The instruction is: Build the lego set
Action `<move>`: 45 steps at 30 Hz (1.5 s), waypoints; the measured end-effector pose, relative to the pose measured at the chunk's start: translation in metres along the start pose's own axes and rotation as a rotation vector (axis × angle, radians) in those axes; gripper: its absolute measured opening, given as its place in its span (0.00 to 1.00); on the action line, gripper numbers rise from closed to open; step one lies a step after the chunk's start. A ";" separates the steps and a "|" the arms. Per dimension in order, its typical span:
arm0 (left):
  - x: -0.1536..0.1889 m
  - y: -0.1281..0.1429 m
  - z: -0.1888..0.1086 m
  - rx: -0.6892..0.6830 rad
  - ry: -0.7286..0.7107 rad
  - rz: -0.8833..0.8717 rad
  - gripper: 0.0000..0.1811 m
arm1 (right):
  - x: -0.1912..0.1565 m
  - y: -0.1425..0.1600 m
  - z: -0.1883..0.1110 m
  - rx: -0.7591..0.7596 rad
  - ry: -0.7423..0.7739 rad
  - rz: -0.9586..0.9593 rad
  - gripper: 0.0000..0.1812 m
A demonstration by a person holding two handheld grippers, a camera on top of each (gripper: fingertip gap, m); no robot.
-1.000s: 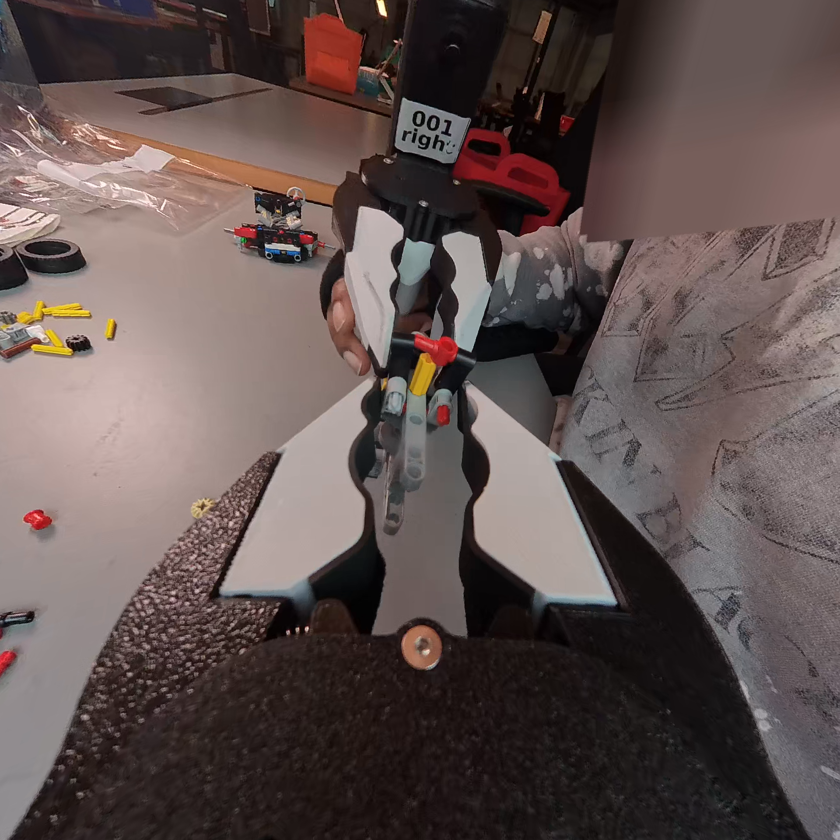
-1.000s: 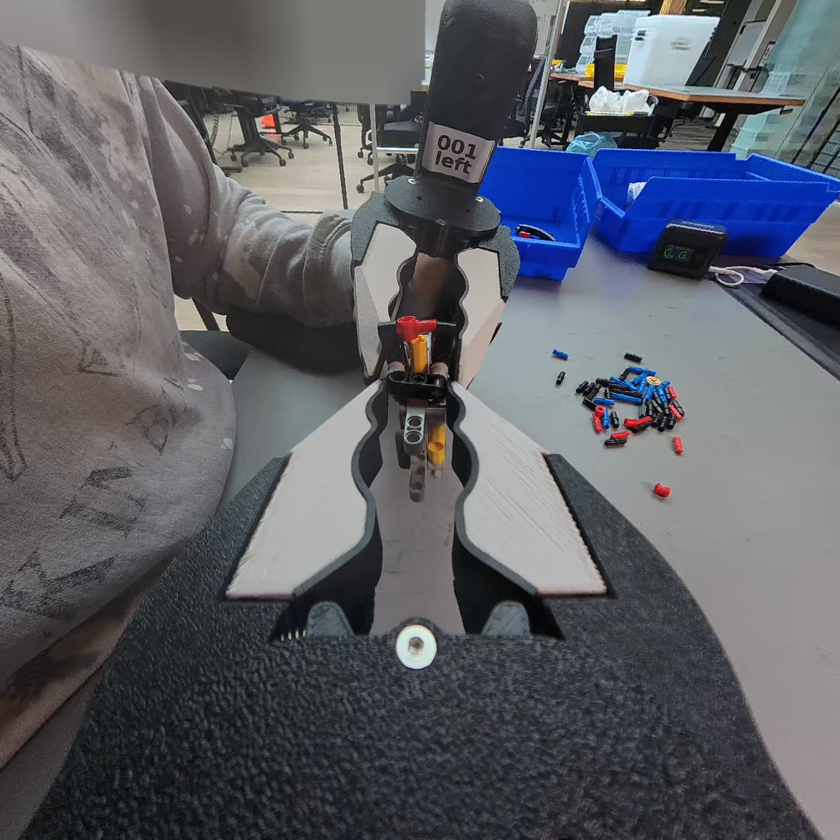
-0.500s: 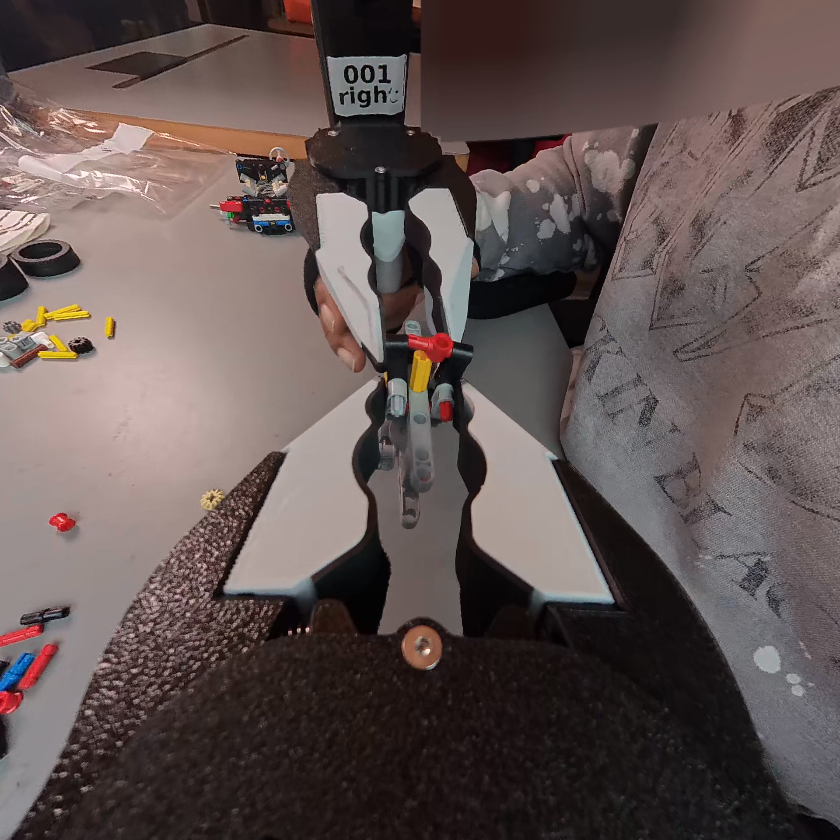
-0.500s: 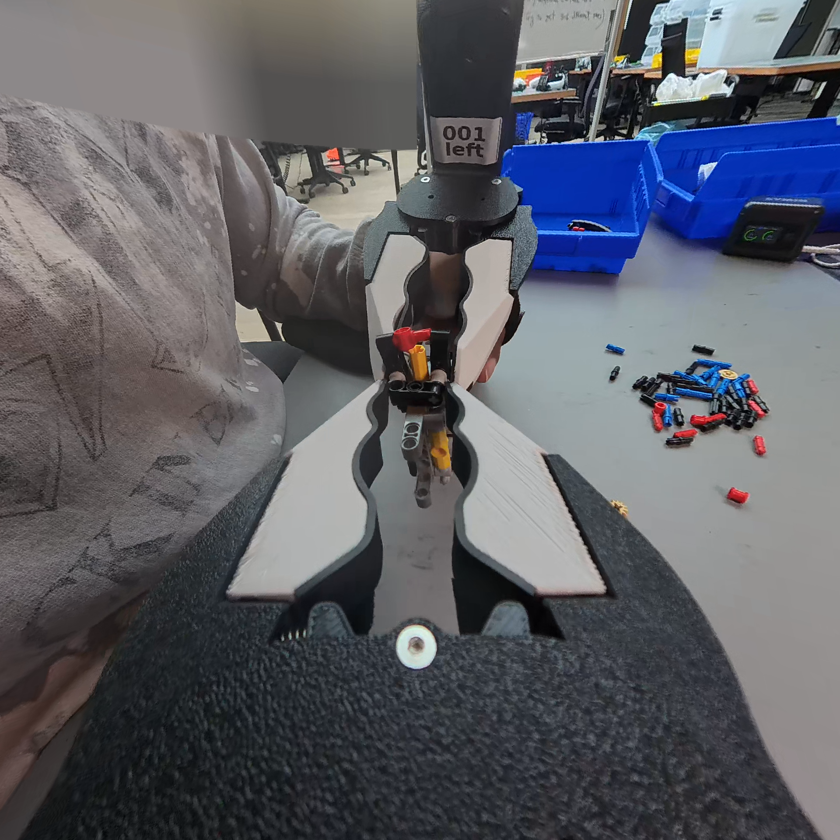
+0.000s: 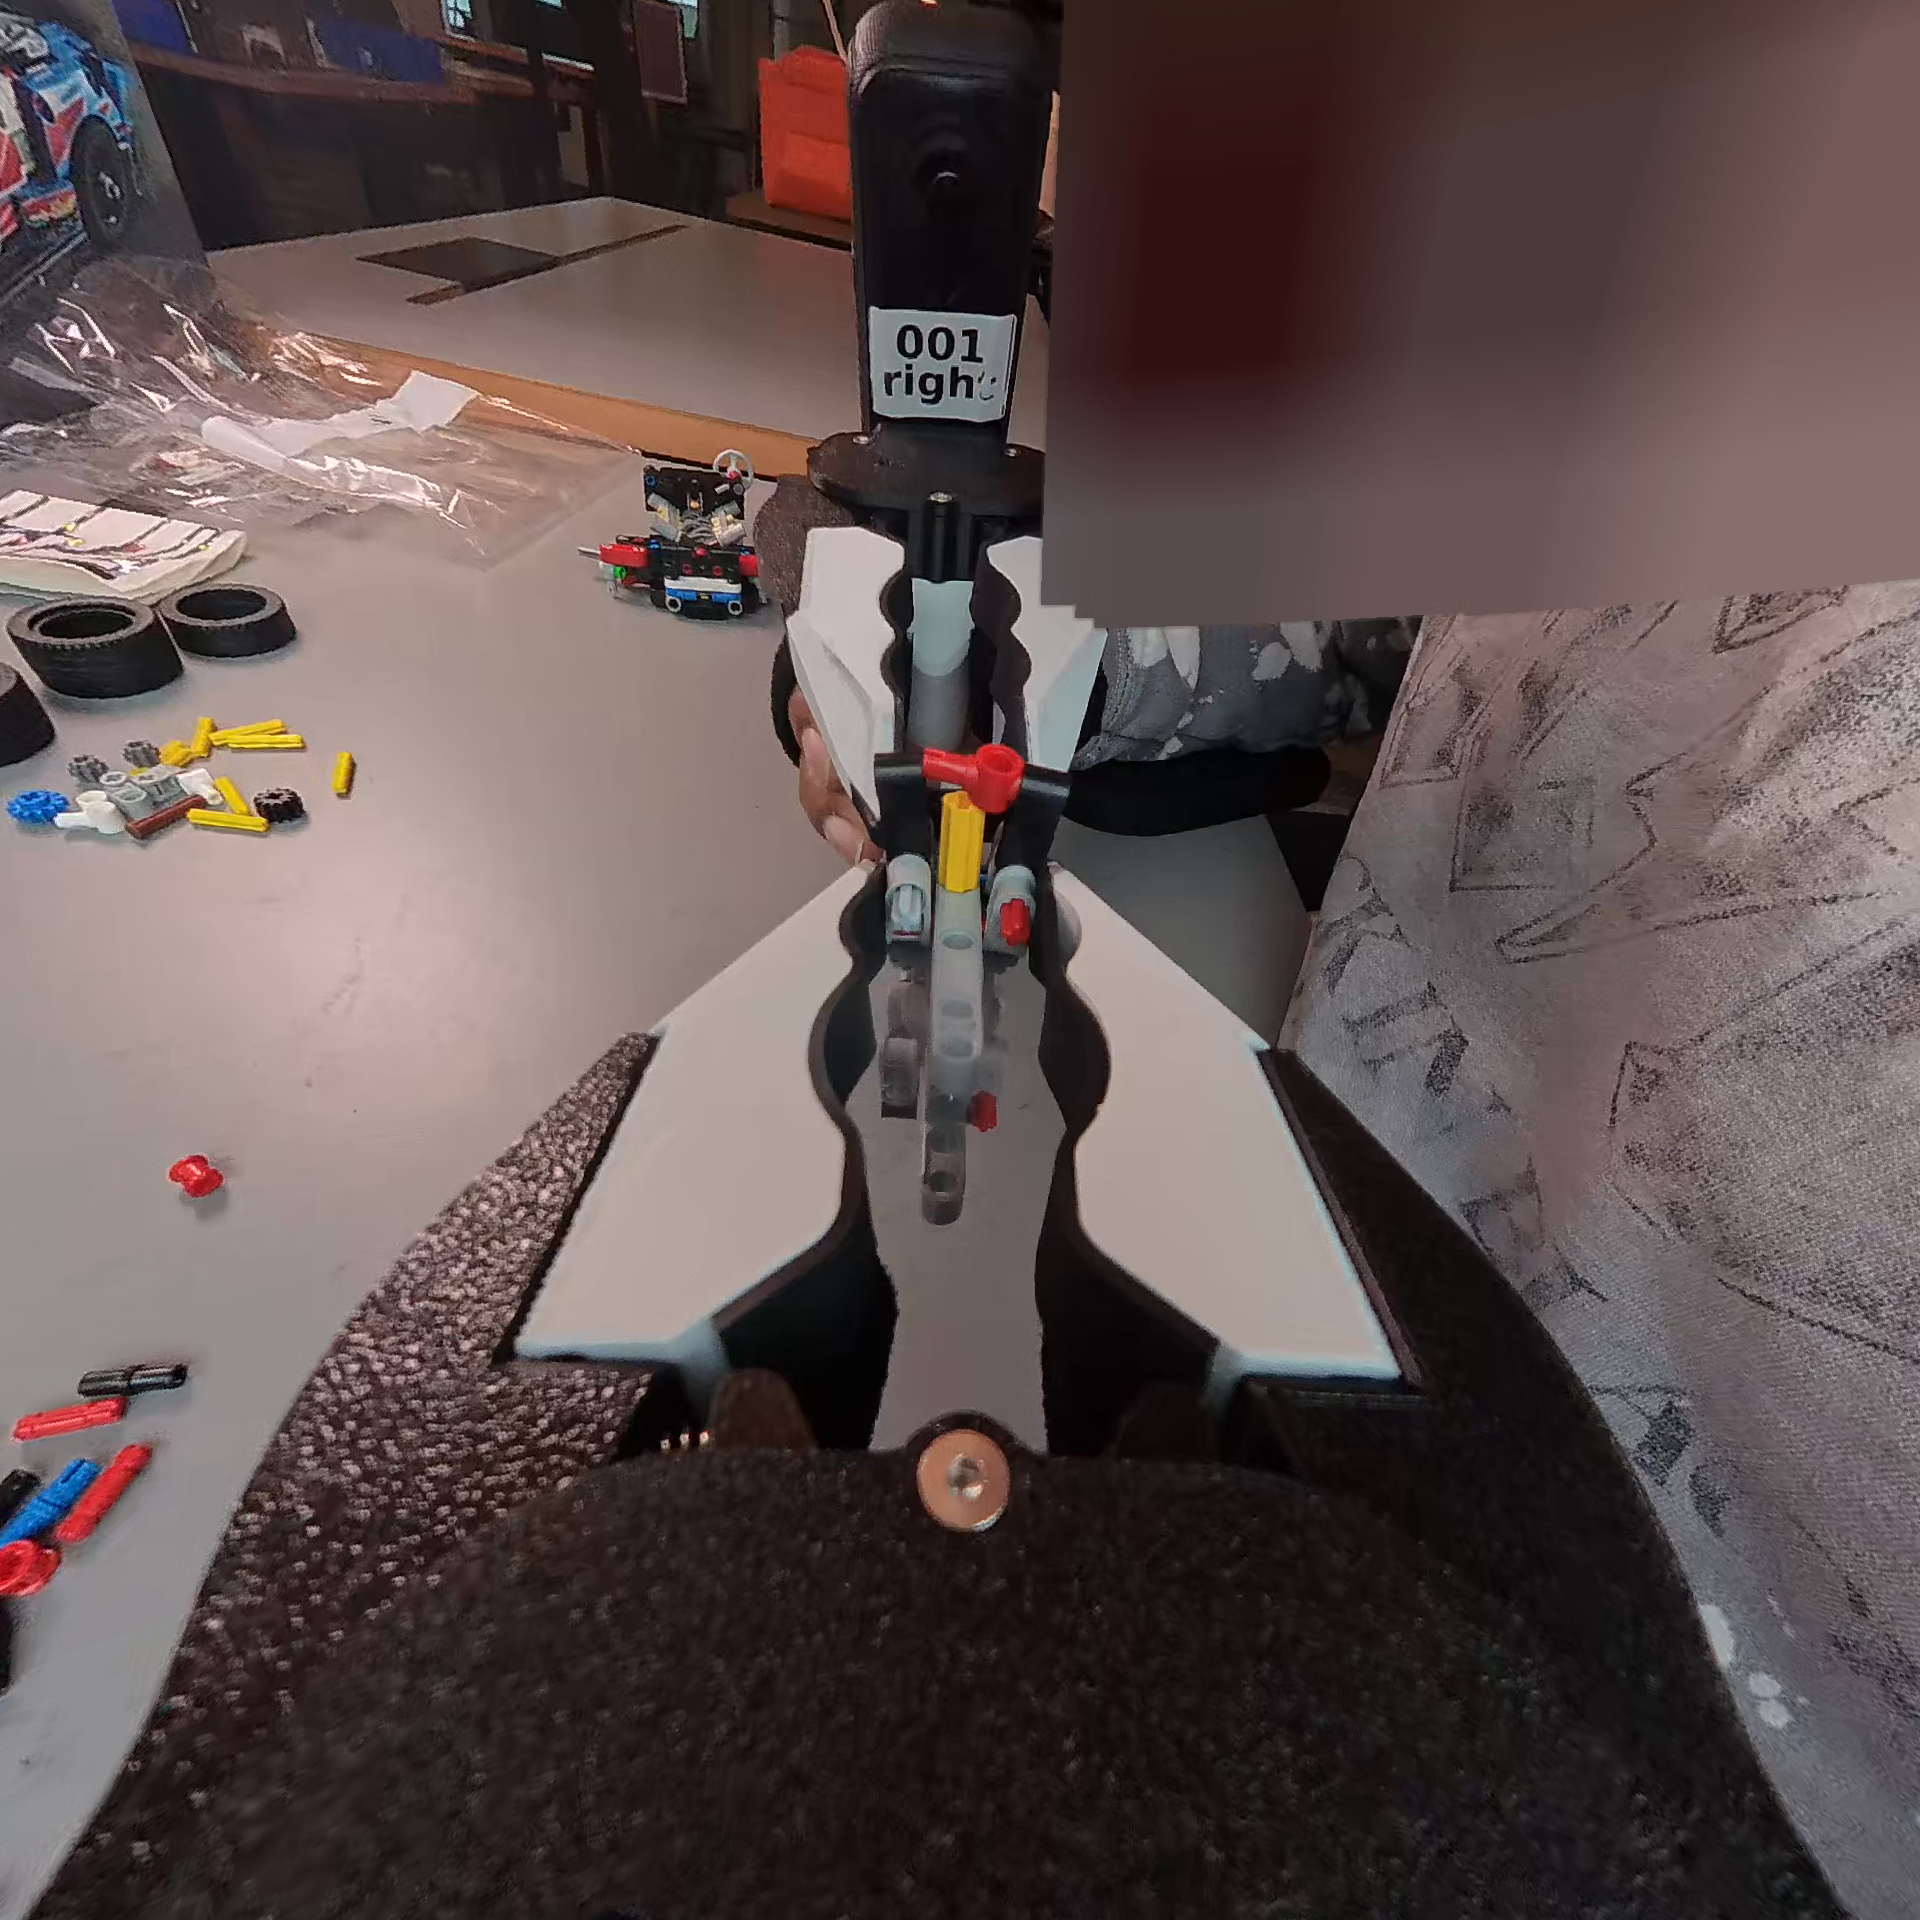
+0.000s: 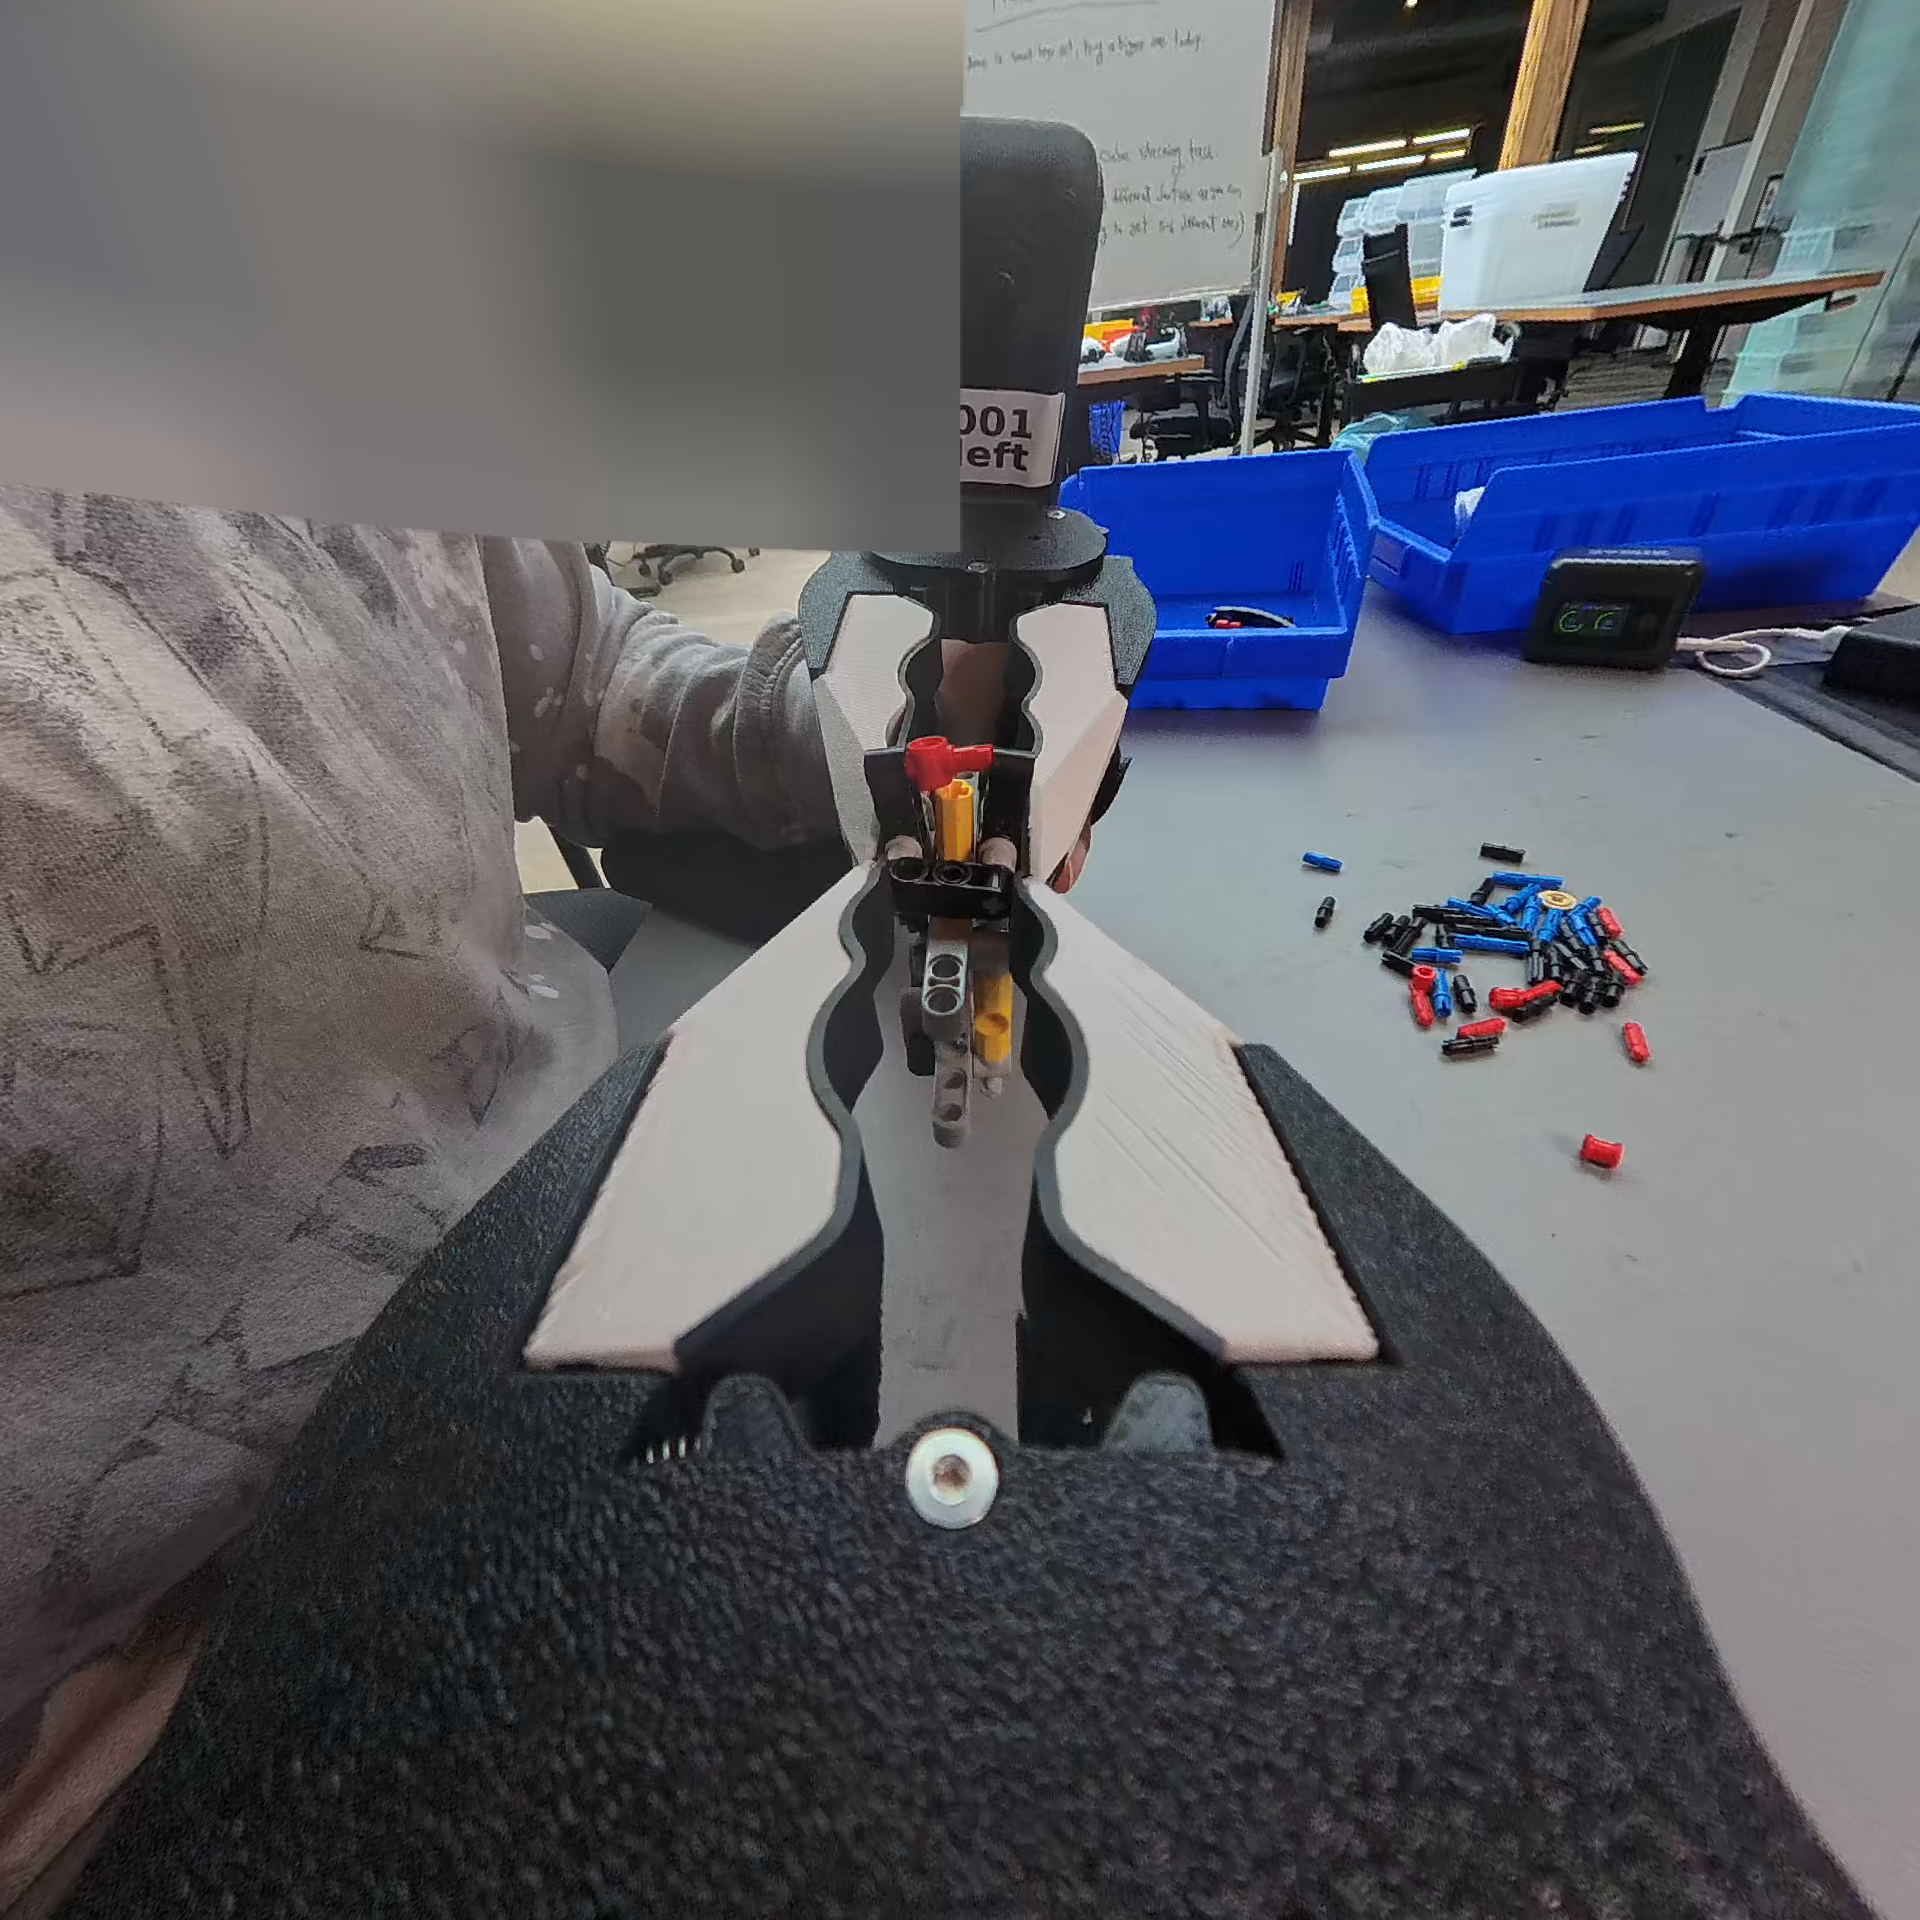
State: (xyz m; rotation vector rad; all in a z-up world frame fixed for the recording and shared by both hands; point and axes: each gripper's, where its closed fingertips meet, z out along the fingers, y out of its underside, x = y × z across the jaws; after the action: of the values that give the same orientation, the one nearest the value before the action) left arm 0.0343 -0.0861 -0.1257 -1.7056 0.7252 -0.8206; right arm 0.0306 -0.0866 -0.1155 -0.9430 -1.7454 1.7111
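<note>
A small lego assembly (image 5: 956, 997) of a grey beam, yellow axle, red connector and black frame hangs in the air between my two grippers. My left gripper (image 5: 956, 894) is shut on its near end. My right gripper (image 5: 961, 805) faces it, handle up, and is shut on the black frame at the far end. In the right wrist view my right gripper (image 6: 951, 883) pinches the black frame of the assembly (image 6: 945, 982), and my left gripper (image 6: 951, 826) grips it from the other side. A hand shows behind each far gripper.
A partly built lego chassis (image 5: 691, 551), black tyres (image 5: 94, 634), loose yellow and grey parts (image 5: 177, 779), a red piece (image 5: 194, 1176) and a plastic bag (image 5: 312, 436) lie on the grey table. A pile of pins (image 6: 1517, 956), blue bins (image 6: 1226, 582) and a black device (image 6: 1610, 608) lie to the right. The grippers are tip to tip, or close to it. Left tips and right tips are each some 20 cm from the red piece (image 5: 194, 1176). Look for it in the right wrist view (image 6: 1598, 1147) too.
Both grippers have kept hold of the assembly. The pair has turned, so the opposite gripper stands more upright in each view. The assembly looks the same.
</note>
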 end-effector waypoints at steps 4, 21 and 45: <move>0.000 0.001 0.002 -0.006 0.010 -0.015 0.15 | 0.000 0.003 -0.002 -0.016 -0.012 0.003 0.11; -0.046 0.038 0.002 -0.344 -0.466 0.576 0.16 | 0.047 0.038 -0.004 -0.272 0.291 0.209 0.10; -0.076 0.077 0.008 -0.677 -0.618 0.715 0.20 | 0.076 0.075 -0.001 -0.448 0.522 0.002 0.03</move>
State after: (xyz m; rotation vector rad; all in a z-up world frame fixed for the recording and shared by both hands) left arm -0.0088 -0.0406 -0.2150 -1.9161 1.1294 0.4939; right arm -0.0068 -0.0303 -0.1982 -1.4280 -1.7734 0.9524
